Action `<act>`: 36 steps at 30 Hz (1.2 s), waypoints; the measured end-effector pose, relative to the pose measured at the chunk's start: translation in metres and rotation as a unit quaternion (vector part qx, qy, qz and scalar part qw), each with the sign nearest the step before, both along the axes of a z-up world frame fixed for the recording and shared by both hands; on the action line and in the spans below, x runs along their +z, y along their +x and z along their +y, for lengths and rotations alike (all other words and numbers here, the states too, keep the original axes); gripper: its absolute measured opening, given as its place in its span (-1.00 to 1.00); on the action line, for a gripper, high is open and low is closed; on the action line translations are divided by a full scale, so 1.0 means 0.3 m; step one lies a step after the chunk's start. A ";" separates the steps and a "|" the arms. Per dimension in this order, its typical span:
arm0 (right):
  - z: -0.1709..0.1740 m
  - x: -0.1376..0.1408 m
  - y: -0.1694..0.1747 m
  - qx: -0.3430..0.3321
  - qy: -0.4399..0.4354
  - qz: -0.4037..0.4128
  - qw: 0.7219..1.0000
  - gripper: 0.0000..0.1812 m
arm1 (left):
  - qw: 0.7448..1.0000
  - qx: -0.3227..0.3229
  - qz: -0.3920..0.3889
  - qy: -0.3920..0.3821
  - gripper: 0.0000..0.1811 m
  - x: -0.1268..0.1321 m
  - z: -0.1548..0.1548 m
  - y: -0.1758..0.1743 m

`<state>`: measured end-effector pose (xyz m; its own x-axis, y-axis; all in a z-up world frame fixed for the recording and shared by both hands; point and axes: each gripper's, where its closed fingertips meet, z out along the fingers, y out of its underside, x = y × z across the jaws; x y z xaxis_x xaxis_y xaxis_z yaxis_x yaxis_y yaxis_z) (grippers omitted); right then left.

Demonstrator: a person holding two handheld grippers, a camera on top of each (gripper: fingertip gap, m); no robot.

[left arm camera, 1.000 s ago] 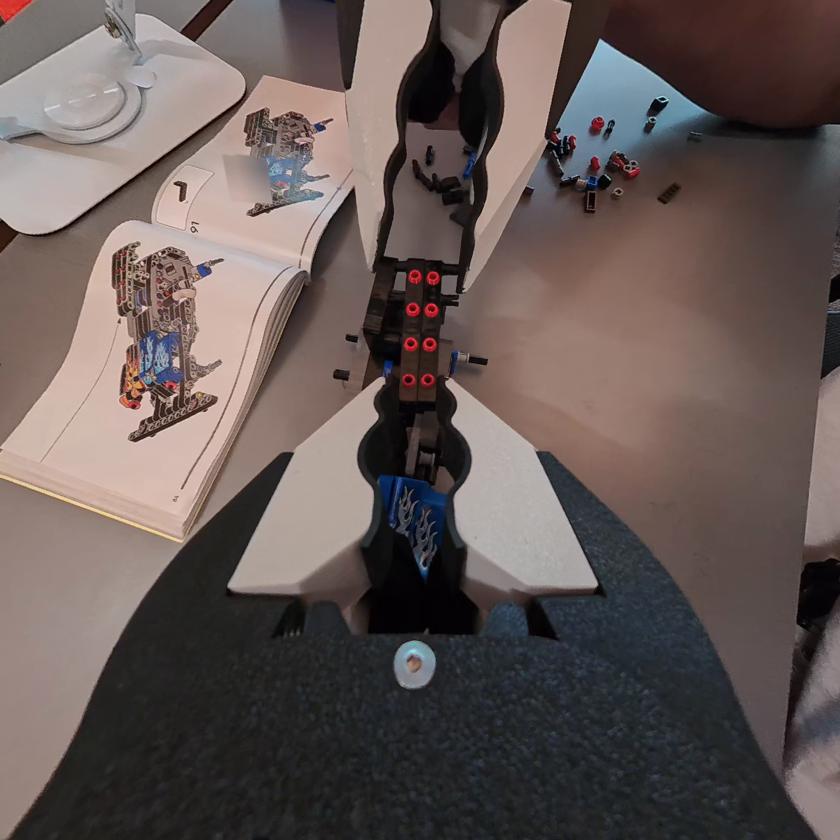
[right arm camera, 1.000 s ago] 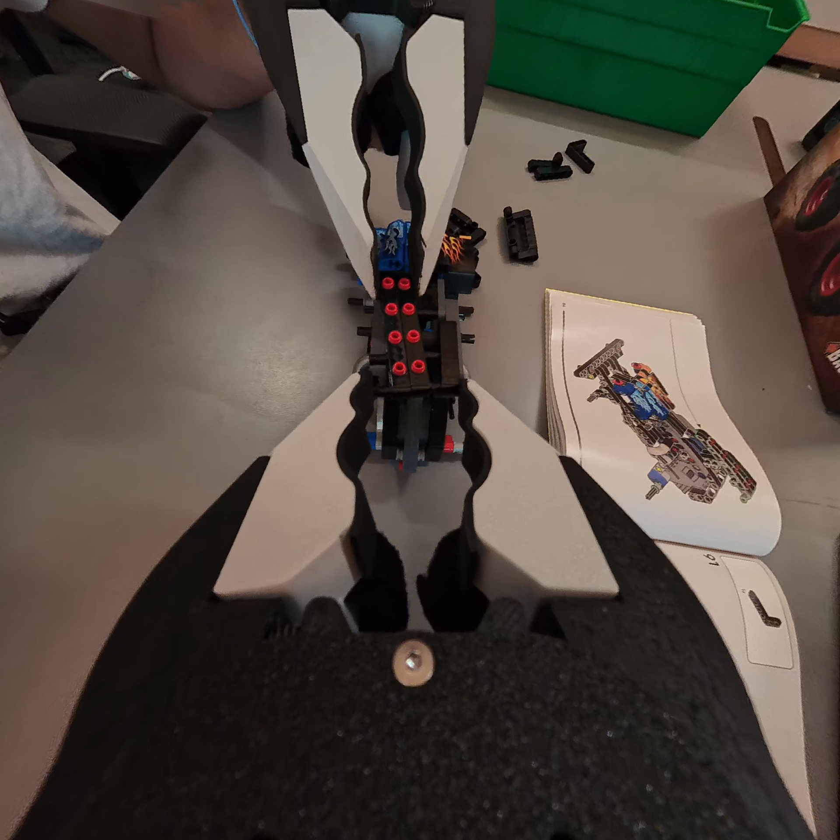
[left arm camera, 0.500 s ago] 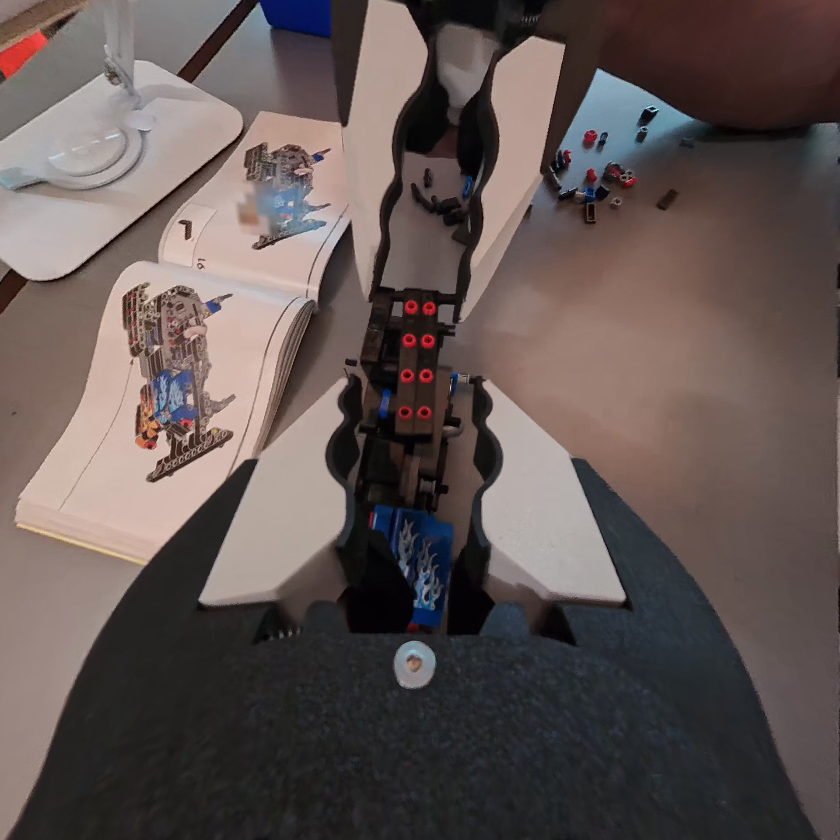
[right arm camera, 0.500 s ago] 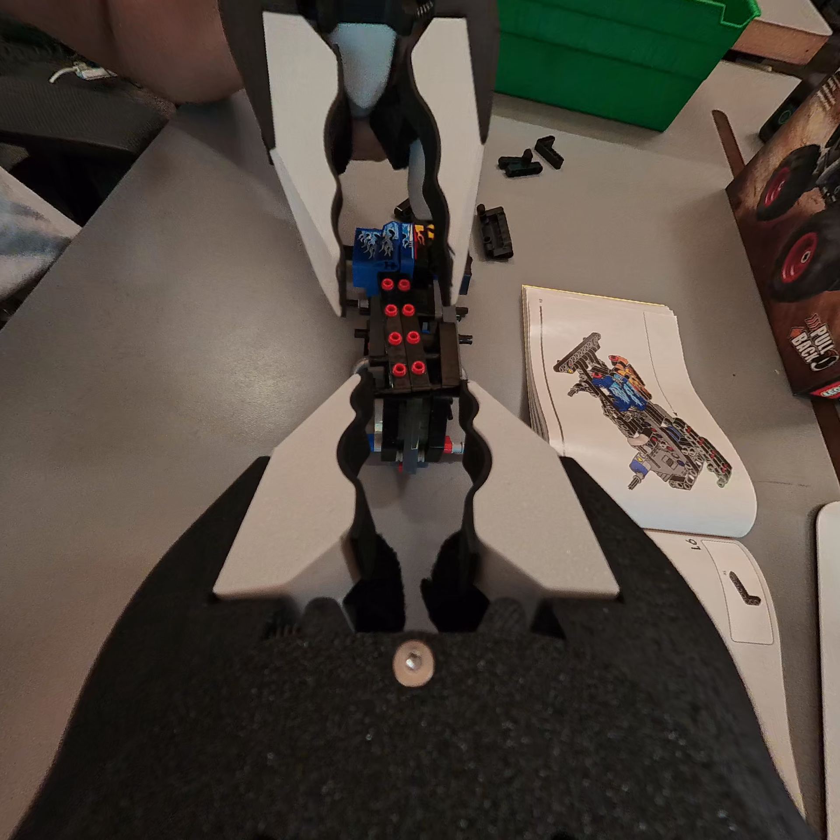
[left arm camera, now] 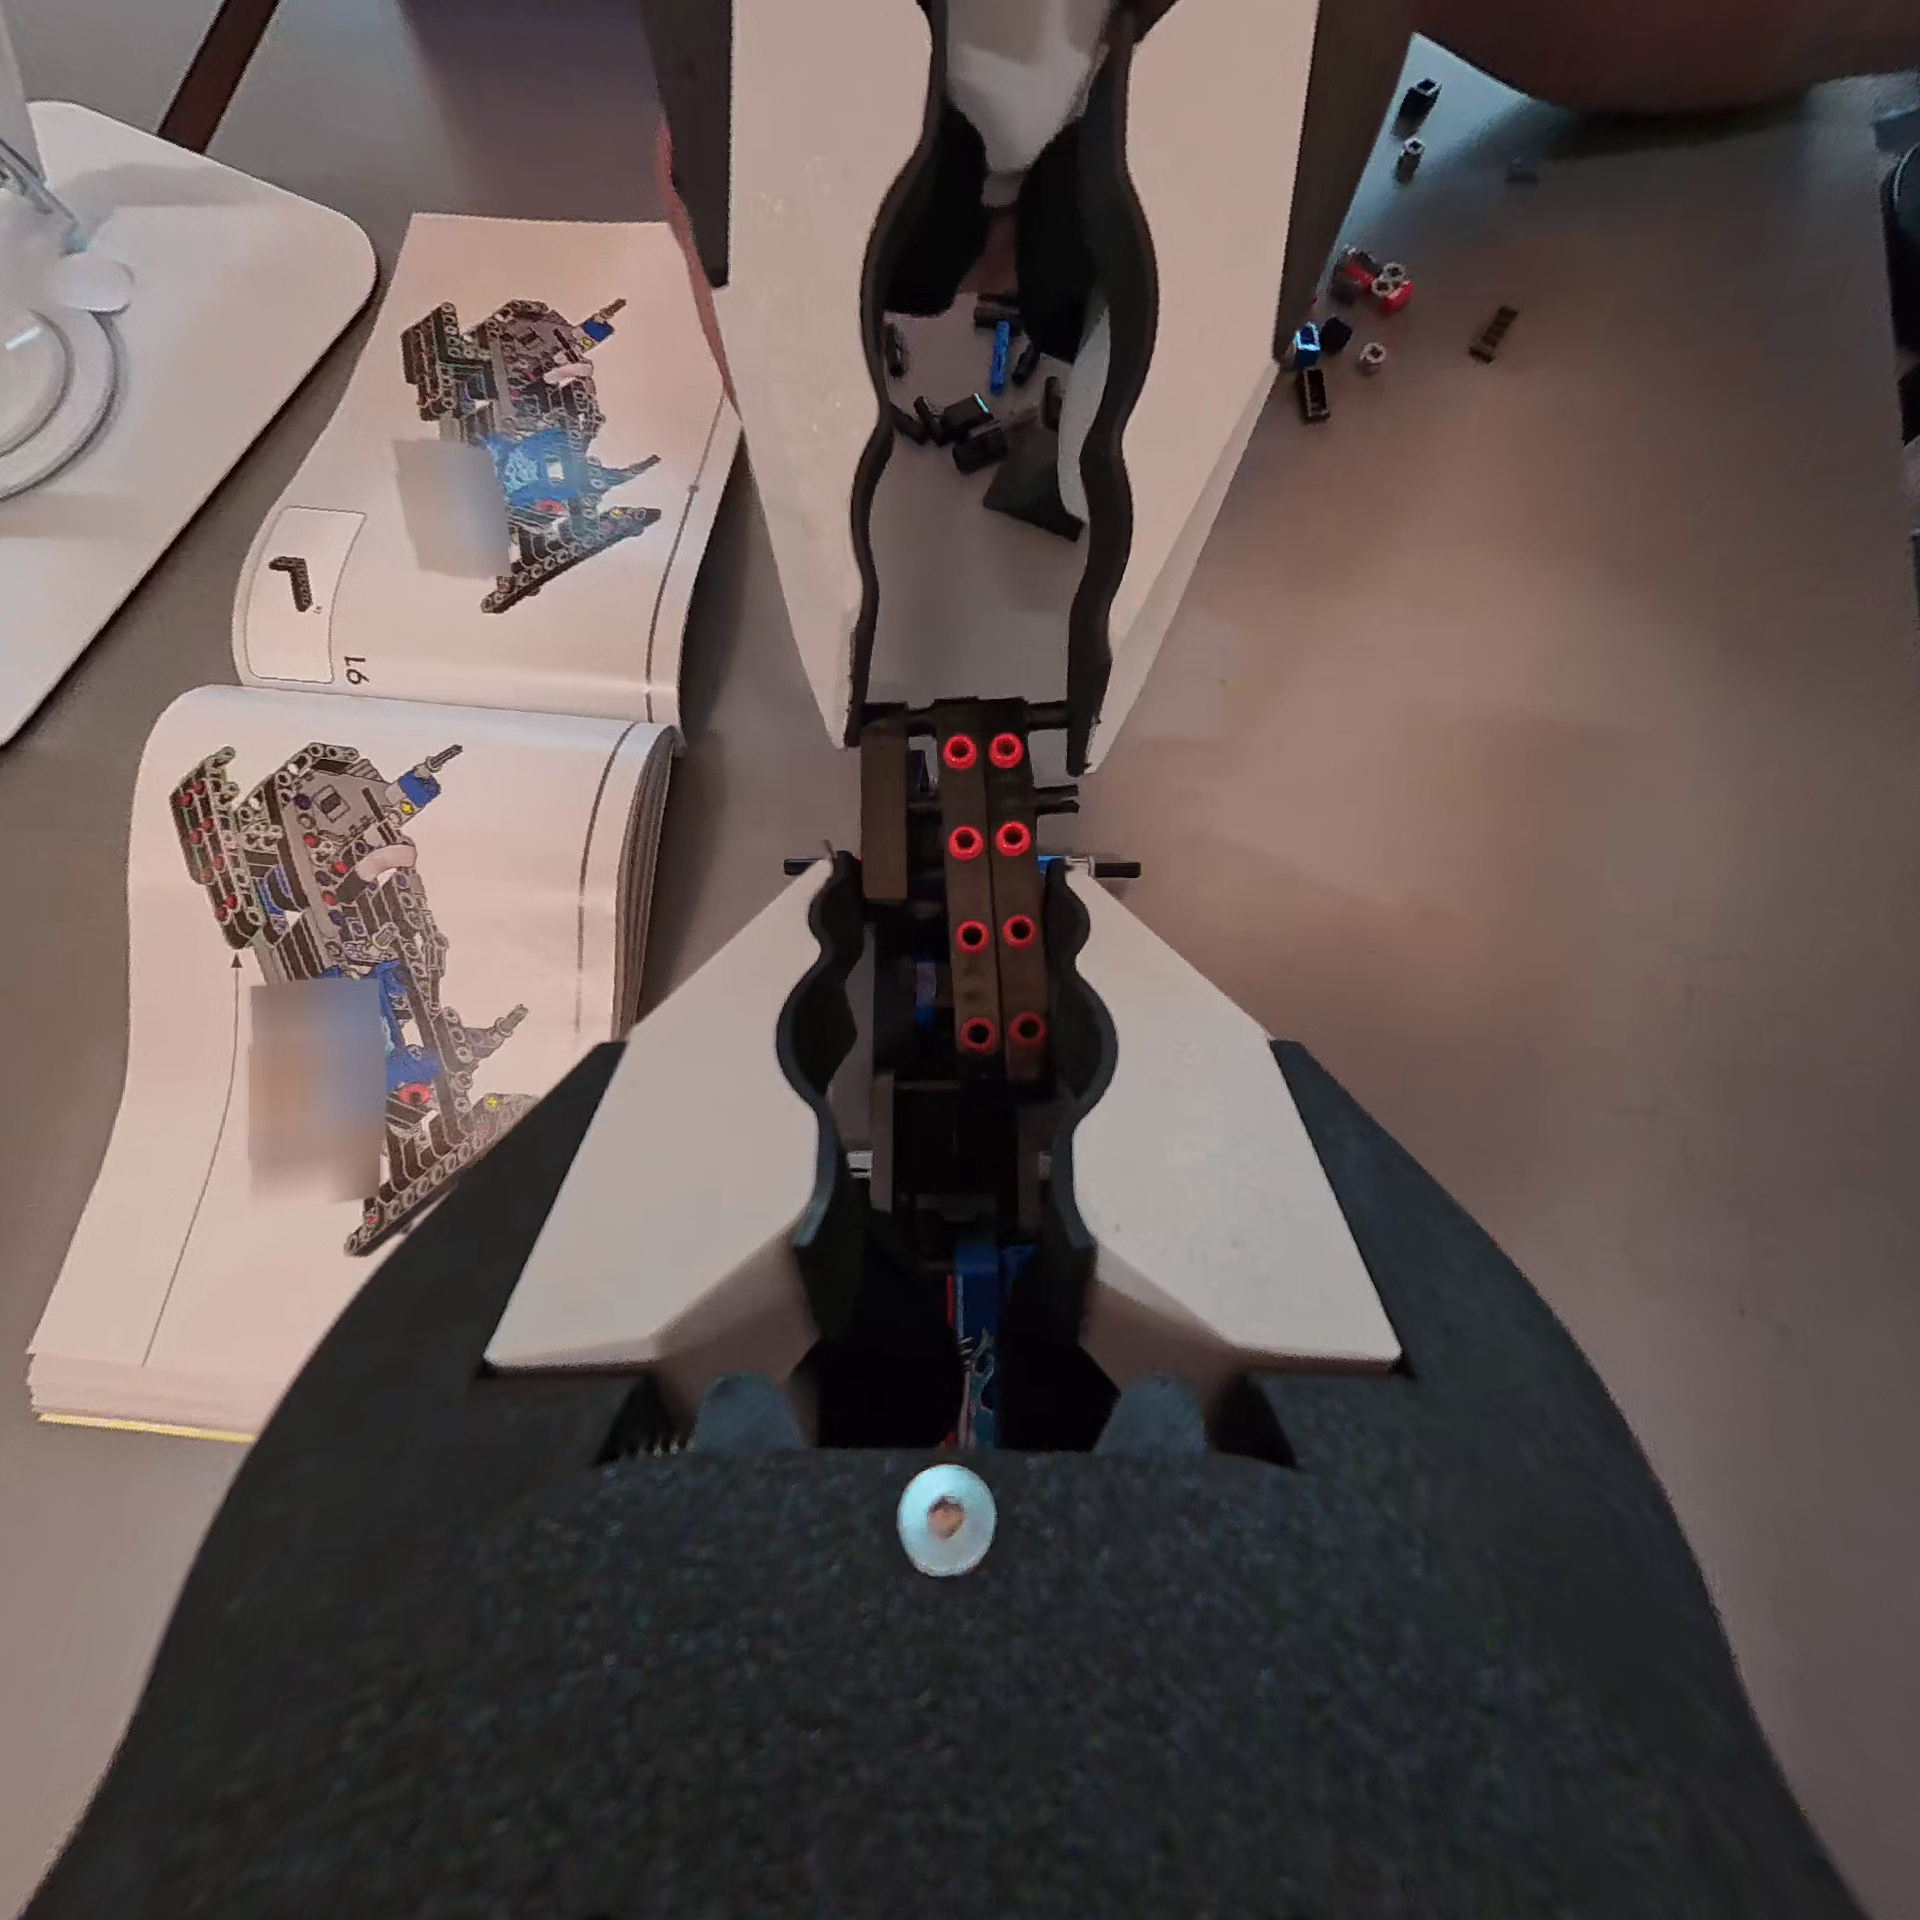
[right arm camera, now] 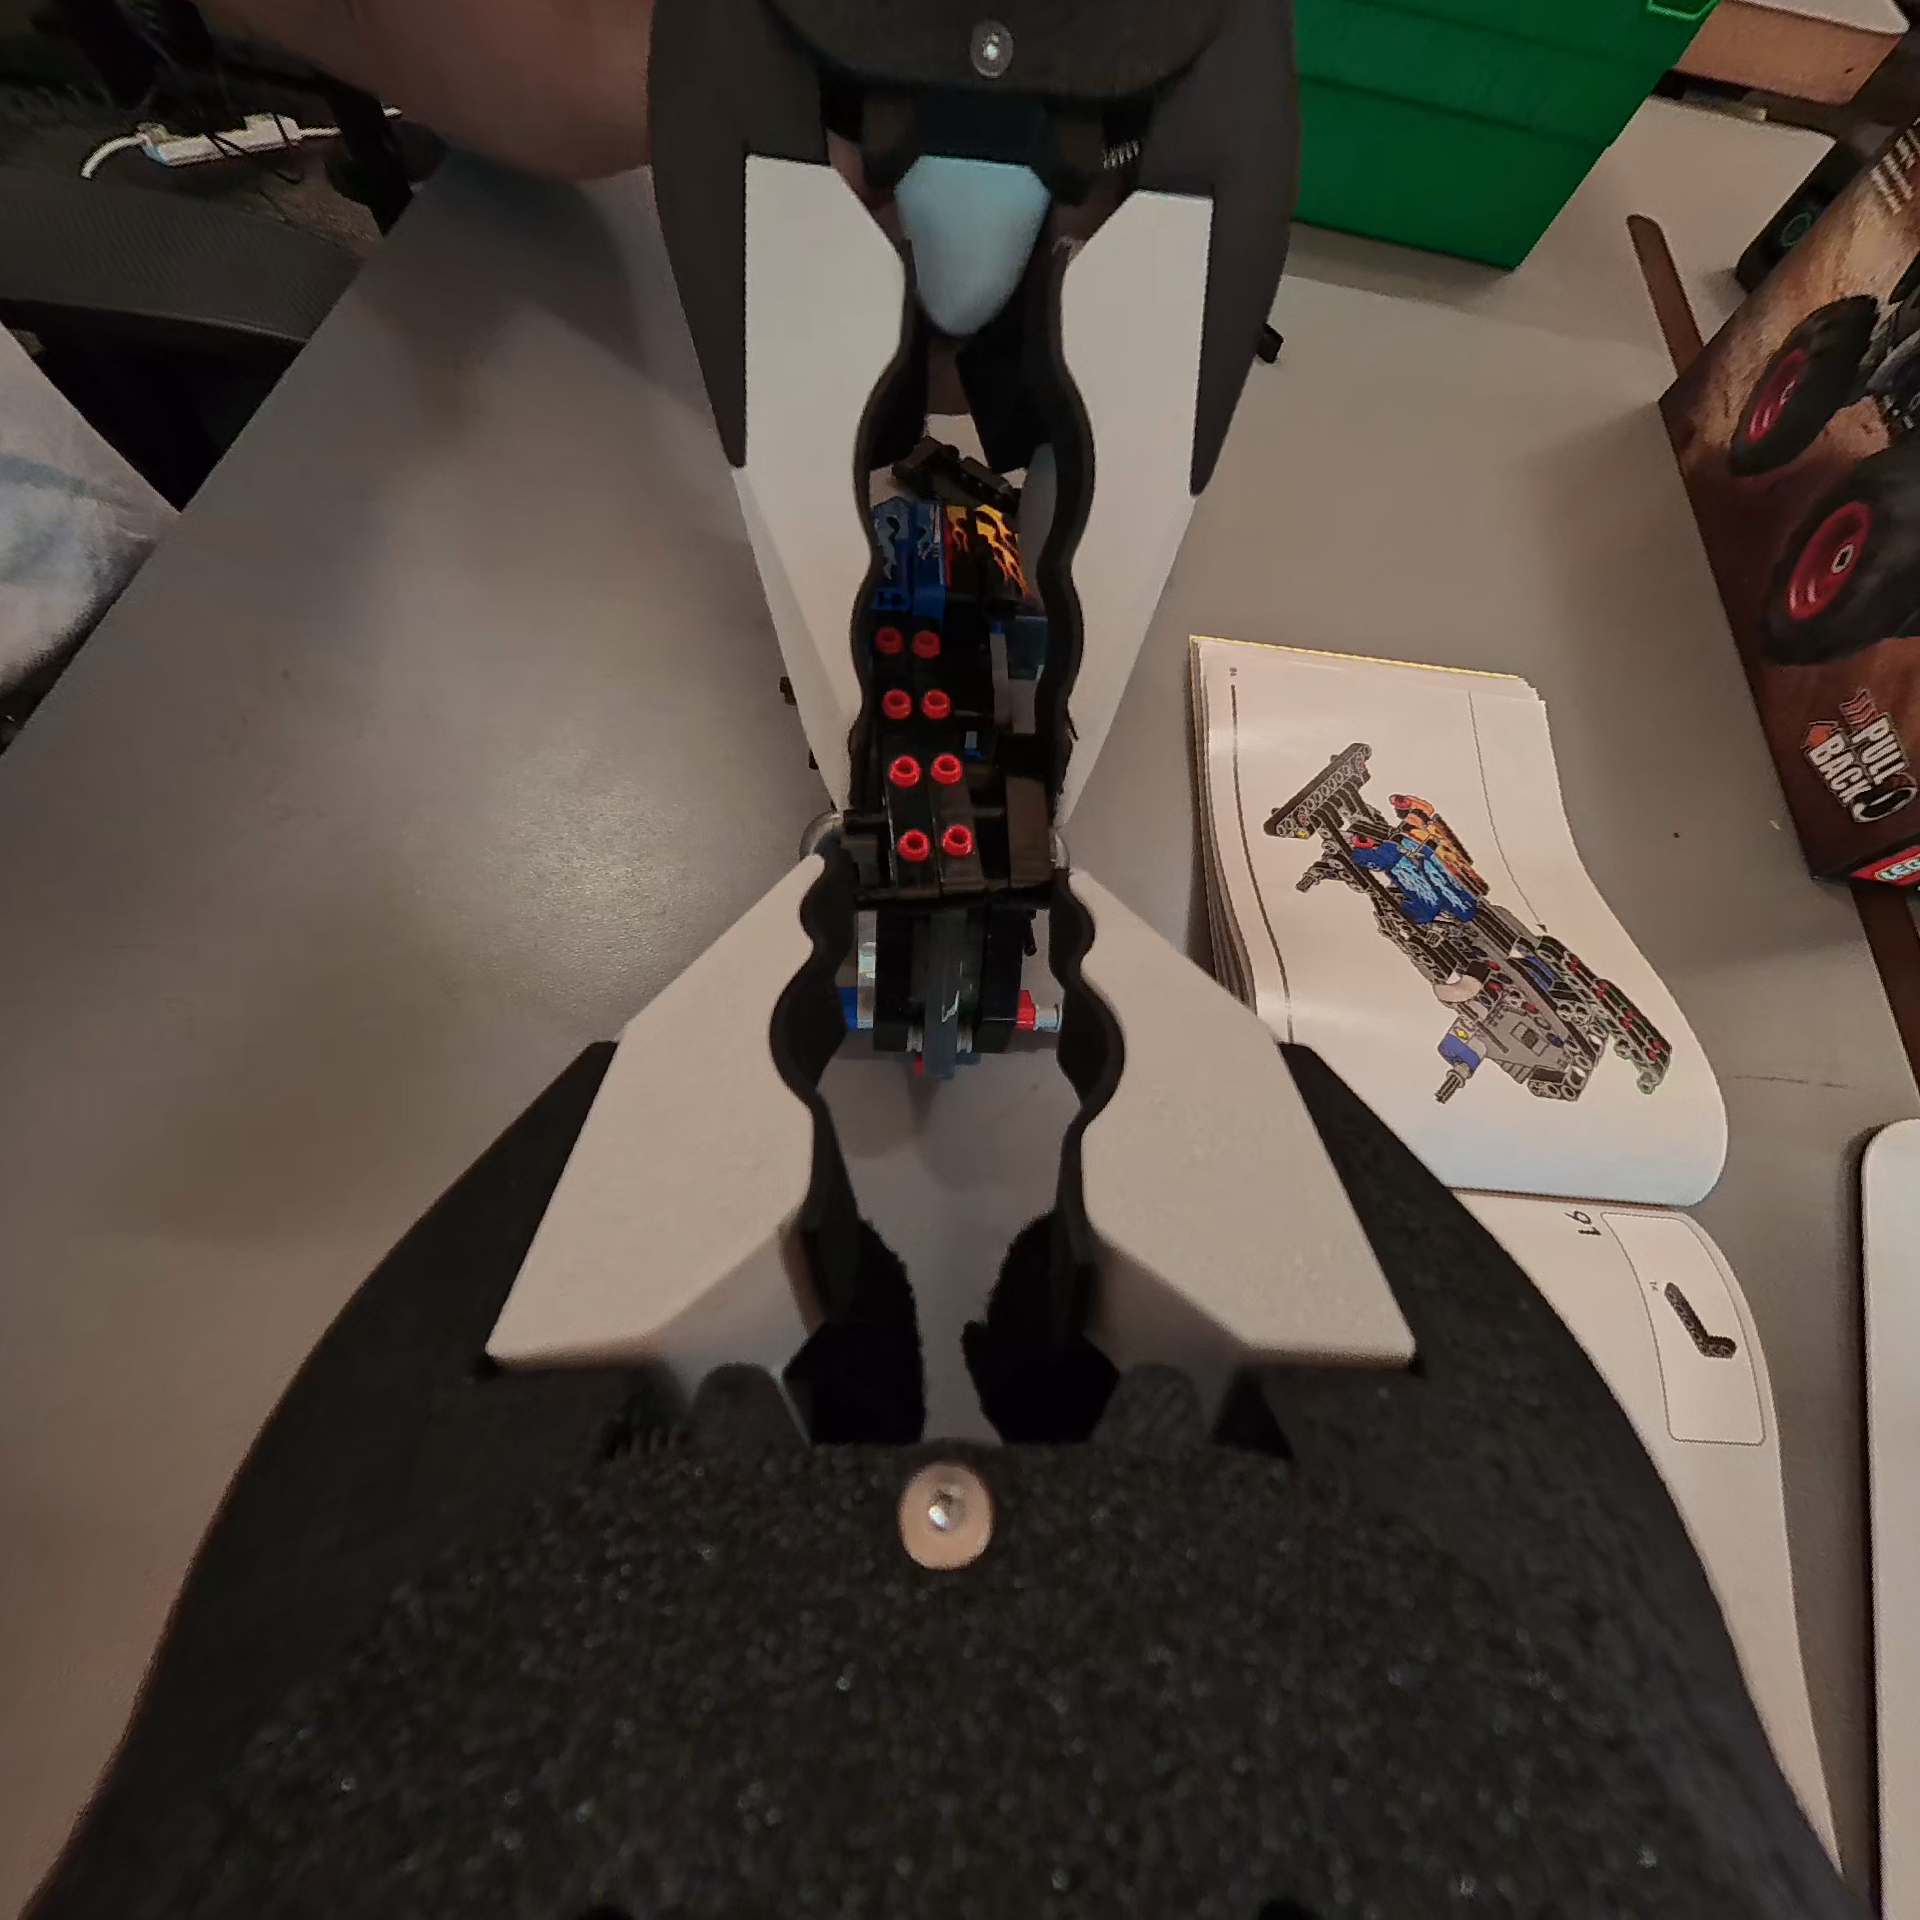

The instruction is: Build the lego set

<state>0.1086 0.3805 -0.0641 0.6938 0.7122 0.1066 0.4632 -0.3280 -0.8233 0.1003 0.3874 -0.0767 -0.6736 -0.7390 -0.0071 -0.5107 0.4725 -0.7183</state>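
Held from both ends: partly built lego truck point(left arm camera: 982, 894), made of black beams with two rows of red pins on top, lying lengthwise at the centre of the grey table point(left arm camera: 1507, 831).

Left gripper point(left arm camera: 945, 883): closed on the model. Dark wavy pads against both flanks, with roughly half of the chassis length enclosed. Blue and orange flame-printed panels seated deep between the fingers, near the palm.

Right gripper point(right arm camera: 940, 883): grasping the opposite end. Fingertips pressed on the black frame beside the last pair of red pins. Narrow end with a dark gear and cross axles exposed in the gap behind the tips, over bare table.

Orientation: grippers nose to nose, in line with the long axis of the model, tips close together but not touching.

Surroundings:
- Open instruction booklet point(left arm camera: 395, 935), flat on the table just beside the model, showing printed drawings of the truck.
- Loose small parts point(left arm camera: 1351, 301) in red, black, blue and grey, scattered well apart from the model.
- Further black pieces point(left arm camera: 966, 416), visible between the fingers of the right gripper.
- Green bin point(right arm camera: 1455, 125) at the table edge.
- Product box point(right arm camera: 1818, 520) beyond the booklet.
- White stand base point(left arm camera: 156, 364) near the booklet.
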 end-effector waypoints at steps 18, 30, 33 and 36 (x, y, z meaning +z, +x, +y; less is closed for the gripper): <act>0.006 -0.003 0.021 -0.004 -0.004 -0.009 1.000 -0.65 | 0.999 0.030 0.014 -0.025 -0.65 0.002 -0.005 0.016; 0.004 0.008 0.012 -0.003 -0.012 0.038 0.999 -0.73 | 0.998 0.006 0.004 -0.067 -0.73 0.037 -0.011 0.008; 0.002 0.007 0.011 -0.002 -0.009 0.028 1.000 -0.73 | 0.999 -0.004 0.002 -0.035 -0.70 0.021 -0.010 0.001; 0.003 0.005 0.008 -0.002 -0.004 0.014 1.000 -0.73 | 0.999 -0.004 -0.001 -0.032 -0.72 0.014 -0.014 0.005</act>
<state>0.1111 0.3813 -0.0626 0.6991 0.7105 0.0804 0.4383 -0.3370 -0.8333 0.1018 0.3831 -0.0725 -0.6795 -0.7327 0.0387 -0.5057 0.4294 -0.7482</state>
